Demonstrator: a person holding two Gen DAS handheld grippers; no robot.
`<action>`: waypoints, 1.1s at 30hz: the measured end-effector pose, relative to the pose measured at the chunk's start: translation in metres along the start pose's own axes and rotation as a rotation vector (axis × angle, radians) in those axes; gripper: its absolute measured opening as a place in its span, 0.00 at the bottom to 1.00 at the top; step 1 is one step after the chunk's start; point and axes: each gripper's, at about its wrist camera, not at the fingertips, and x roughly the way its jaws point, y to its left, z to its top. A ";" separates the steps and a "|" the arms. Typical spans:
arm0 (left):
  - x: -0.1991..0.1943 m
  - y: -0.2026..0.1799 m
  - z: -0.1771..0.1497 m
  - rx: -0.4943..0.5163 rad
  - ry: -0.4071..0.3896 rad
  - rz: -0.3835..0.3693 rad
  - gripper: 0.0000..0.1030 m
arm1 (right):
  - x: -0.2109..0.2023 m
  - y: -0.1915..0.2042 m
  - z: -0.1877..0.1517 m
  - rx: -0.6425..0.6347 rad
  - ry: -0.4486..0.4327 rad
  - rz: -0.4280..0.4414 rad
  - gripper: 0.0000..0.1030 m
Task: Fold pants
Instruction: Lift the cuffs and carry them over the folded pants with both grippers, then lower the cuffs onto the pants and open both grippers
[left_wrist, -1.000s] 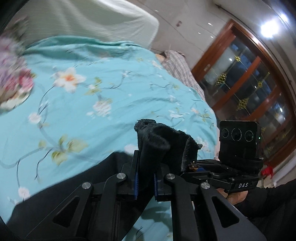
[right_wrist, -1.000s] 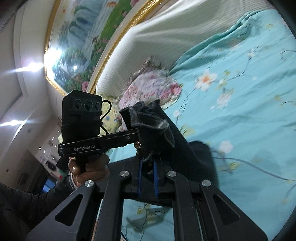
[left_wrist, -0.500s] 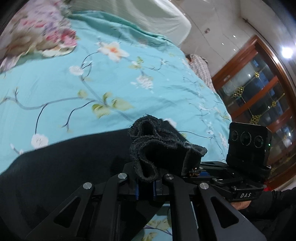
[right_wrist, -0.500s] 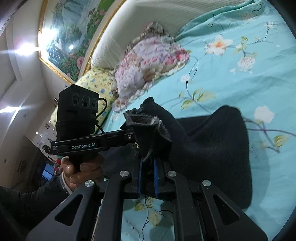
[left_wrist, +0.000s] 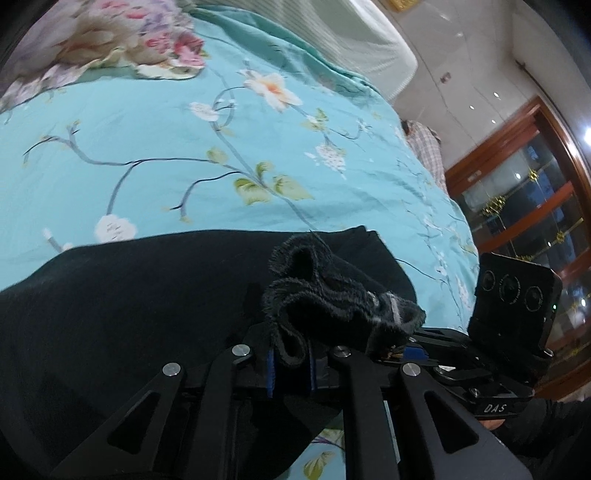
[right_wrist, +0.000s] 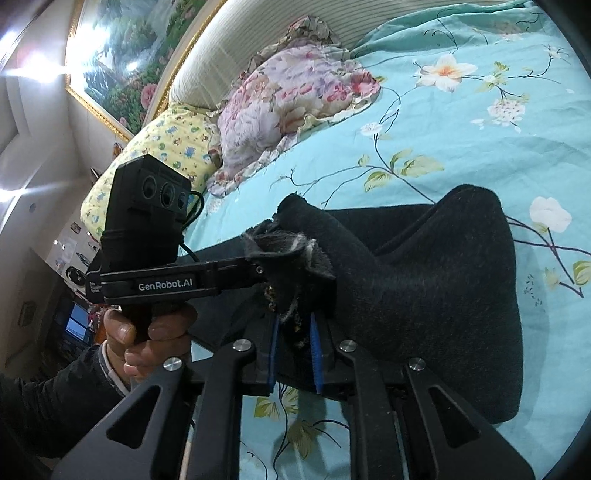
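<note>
Both grippers angle down over the bed, side by side. My left gripper (left_wrist: 291, 365) and right gripper (right_wrist: 293, 360) each have a bunched hem of the pants (right_wrist: 424, 288) between blue pads, and both jaws are easing open. One pair of pants — black, fuzzy, doubled over — lies on the turquoise floral bedspread (left_wrist: 155, 140). Two pillows sit far left: one frilled floral pillow (right_wrist: 291, 96), one yellow printed pillow (right_wrist: 159, 147).

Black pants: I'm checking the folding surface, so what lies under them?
The black pants lie on a turquoise floral bedspread. Anything beneath the cloth is hidden.
</note>
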 end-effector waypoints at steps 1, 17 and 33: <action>-0.001 0.002 -0.001 -0.009 -0.003 0.003 0.14 | 0.001 0.001 0.000 -0.003 0.007 -0.003 0.17; -0.080 0.048 -0.057 -0.292 -0.230 0.151 0.16 | 0.017 0.039 -0.001 -0.074 0.072 0.041 0.41; -0.174 0.070 -0.137 -0.554 -0.483 0.329 0.21 | 0.049 0.085 0.033 -0.190 0.115 0.099 0.41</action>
